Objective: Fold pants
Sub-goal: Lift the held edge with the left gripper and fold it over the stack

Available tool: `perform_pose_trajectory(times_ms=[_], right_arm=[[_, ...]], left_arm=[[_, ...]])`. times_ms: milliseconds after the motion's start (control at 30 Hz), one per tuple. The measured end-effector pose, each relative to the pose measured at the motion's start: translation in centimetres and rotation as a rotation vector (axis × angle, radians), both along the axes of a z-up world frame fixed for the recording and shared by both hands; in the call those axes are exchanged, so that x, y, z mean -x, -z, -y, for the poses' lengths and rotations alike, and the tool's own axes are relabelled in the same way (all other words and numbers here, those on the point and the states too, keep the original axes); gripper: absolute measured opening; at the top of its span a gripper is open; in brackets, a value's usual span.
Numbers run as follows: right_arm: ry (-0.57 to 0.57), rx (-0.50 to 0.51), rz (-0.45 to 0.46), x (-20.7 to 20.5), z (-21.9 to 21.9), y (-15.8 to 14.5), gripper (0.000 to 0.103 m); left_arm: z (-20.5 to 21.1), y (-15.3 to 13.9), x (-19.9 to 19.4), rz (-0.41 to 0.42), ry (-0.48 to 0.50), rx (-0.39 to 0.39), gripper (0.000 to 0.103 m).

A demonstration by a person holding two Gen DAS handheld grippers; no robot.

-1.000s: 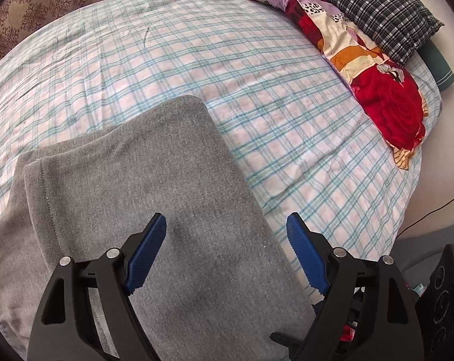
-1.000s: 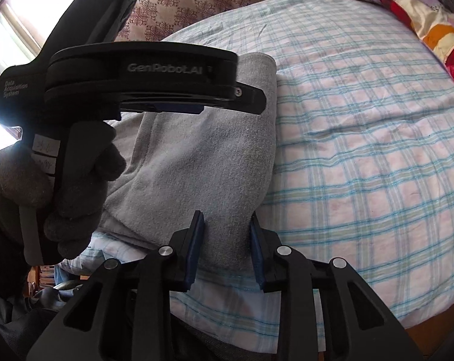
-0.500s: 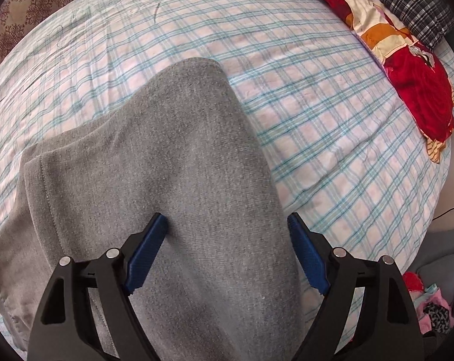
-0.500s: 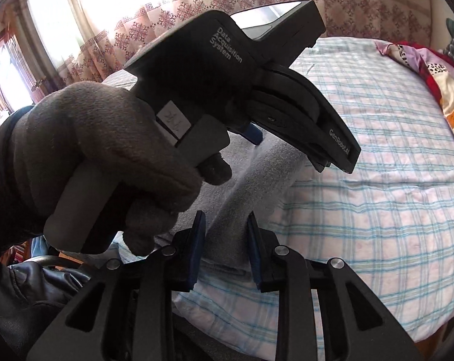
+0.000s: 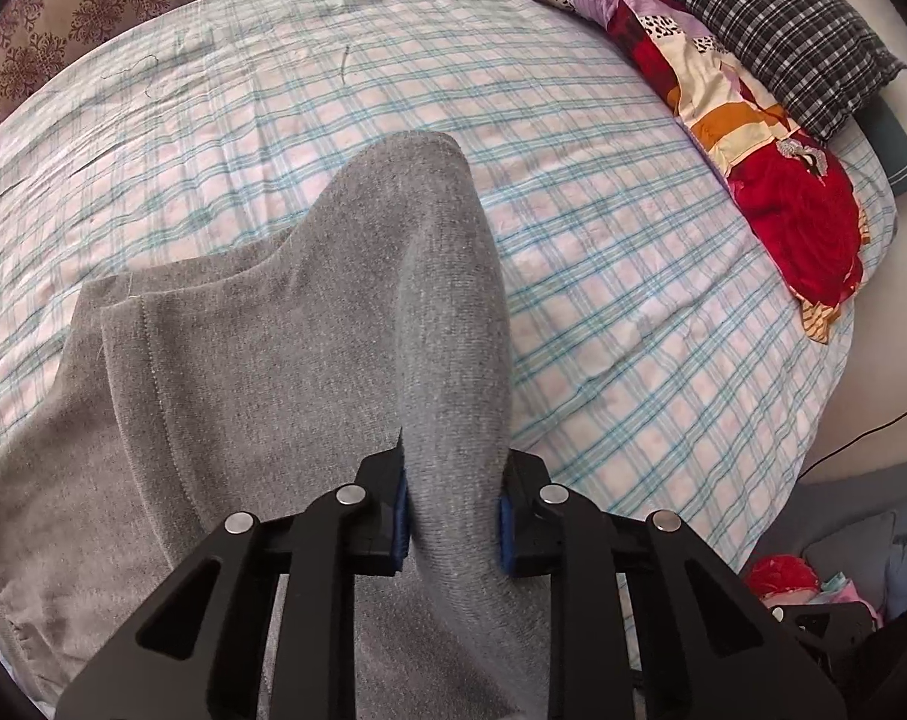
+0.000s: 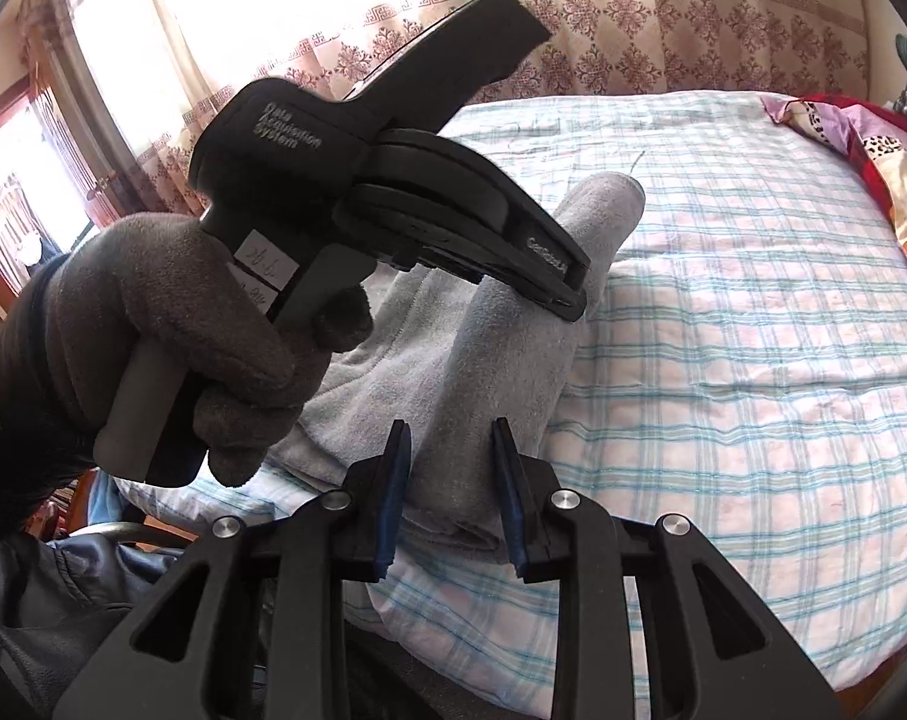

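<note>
**Pants partly folded, one more fold being lifted**

You have the gray pants (image 5: 285, 372) on the bed (image 5: 603, 252), near the edge closest to you. They already lie in layers: in the left wrist view you can see a stitched edge lying on top of more gray cloth, so at least one fold looks done.

Your left hand-held gripper (image 5: 453, 516) is pinched tight on a thick ridge of the pants. The cloth rises up from the bed like a little hill and runs away from the fingers toward the middle of the bed.

Your right hand-held gripper (image 6: 450, 510) is closed in on the near end of the same bundle. The cloth fills the gap between the two fingers, and they seem to press it from both sides. In this view your gloved left hand (image 6: 171, 336) holds its tool just above the pants.

So you are in the middle of a fold, I think. Both ends of the near edge are held and raised. What is left: carry that edge over to the far part of the pants, lay it down flat, and let go. Then the bundle may need one more fold and a little smoothing, because the cloth is bumpy now.

The red blanket (image 5: 801, 222) and the checked pillow (image 5: 771, 30) sit well apart from the pants, at the far side of the bed.
</note>
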State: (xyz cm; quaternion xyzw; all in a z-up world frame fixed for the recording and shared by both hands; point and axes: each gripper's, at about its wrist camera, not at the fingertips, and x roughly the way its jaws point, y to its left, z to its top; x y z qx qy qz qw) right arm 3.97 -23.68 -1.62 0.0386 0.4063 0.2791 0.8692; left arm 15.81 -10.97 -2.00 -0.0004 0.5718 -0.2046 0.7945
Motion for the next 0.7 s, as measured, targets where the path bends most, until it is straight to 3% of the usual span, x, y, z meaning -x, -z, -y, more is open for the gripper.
perform_pose_trajectory(times_ms=[67,133,333,700], right_arm=[[-0.003,-0.045,-0.001,-0.2,0.4,-0.8,0.034],[0.002,-0.083,0.009,-0.3,0.9,-1.5,0.048],[0.002,-0.209,0.0,-0.6,1.0,-2.8,0.053],[-0.03,-0.13,-0.065,-2.2,-2.7,-1.1,0.053]], left_arm=[[-1.3,-0.8,0.2,0.008,-0.017,0.034,0.021],[-2.7,-1.6,0.2,0.015,-0.038,0.062,0.021],[-7.9,-3.8,0.5,0.033,-0.095,0.136,0.02],[-18.8,-6.2,1.8,0.087,-0.219,0.205,0.02]])
